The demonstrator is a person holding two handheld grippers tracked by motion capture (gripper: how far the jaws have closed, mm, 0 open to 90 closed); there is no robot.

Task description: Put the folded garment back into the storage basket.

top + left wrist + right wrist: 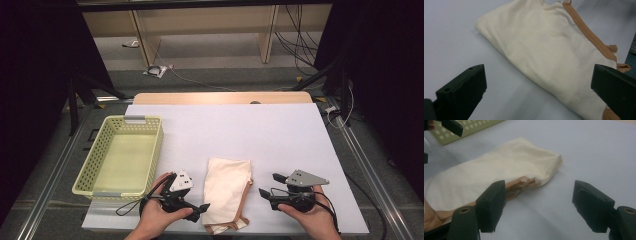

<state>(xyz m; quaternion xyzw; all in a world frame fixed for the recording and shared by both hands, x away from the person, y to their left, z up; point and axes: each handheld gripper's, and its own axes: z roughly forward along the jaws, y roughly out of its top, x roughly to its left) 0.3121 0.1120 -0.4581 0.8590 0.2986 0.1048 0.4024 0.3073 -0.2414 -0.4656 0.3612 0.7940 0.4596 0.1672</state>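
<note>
The left gripper (pixel 197 207) and right gripper (pixel 266 187) flank the folded cream cloth (pixel 226 192) — both jaws wide apart, holding nothing.

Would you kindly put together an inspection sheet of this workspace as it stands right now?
Surface: white sheet covering the table, flat; a wooden edge shows at the far side.
Job's things: folded cream cloth with tan trim, near the front edge between the grippers; yellow-green perforated basket at the left, nothing in it.
Clutter: nothing seen.
Grippers: left gripper open, jaws pointing at the cloth's left side; right gripper open, just right of the cloth; neither holds anything.
Cables: one trails from each gripper; more lie on the floor beyond the table.
Surroundings: dark curtains on both sides, wooden furniture legs behind.
</note>
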